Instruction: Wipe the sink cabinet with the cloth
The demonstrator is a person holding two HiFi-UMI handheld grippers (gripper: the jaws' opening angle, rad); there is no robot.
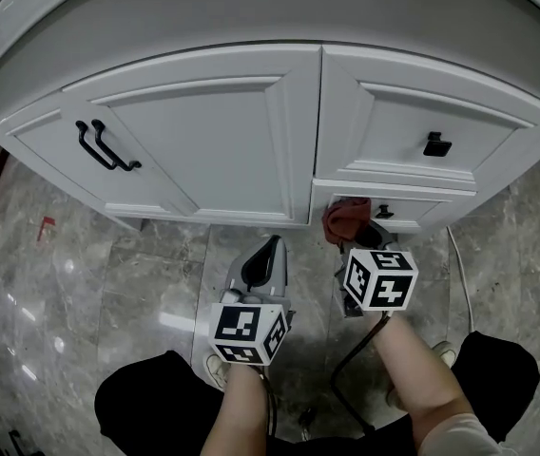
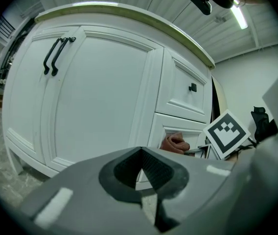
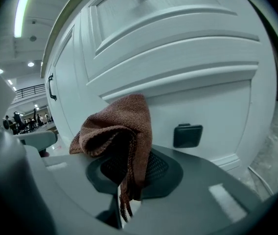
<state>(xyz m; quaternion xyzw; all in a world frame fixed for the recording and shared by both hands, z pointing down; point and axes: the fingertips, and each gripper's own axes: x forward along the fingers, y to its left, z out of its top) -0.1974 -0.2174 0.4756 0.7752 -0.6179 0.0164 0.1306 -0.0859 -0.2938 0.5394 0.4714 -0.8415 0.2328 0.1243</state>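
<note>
Head view: a person's two bare forearms are reaching forward and down toward the white sink cabinet [image 1: 232, 131], both stopping just short of its base. The left forearm [image 1: 241, 411] is holding the left gripper [image 1: 270, 250] level above the marble floor [image 1: 80, 293], below the cabinet's wide door, jaws pressed together with nothing between them. The right forearm [image 1: 413, 359] is angling the right gripper [image 1: 360, 240] up at the cabinet's lower drawer [image 1: 422, 212], its jaws clamping a bunched reddish-brown cloth [image 1: 344, 218]. The cloth is pressing against that drawer front, left of its black knob [image 1: 383, 212]. Farther up the cabinet, paired black handles [image 1: 106, 147] are showing on its left-hand door.
</note>
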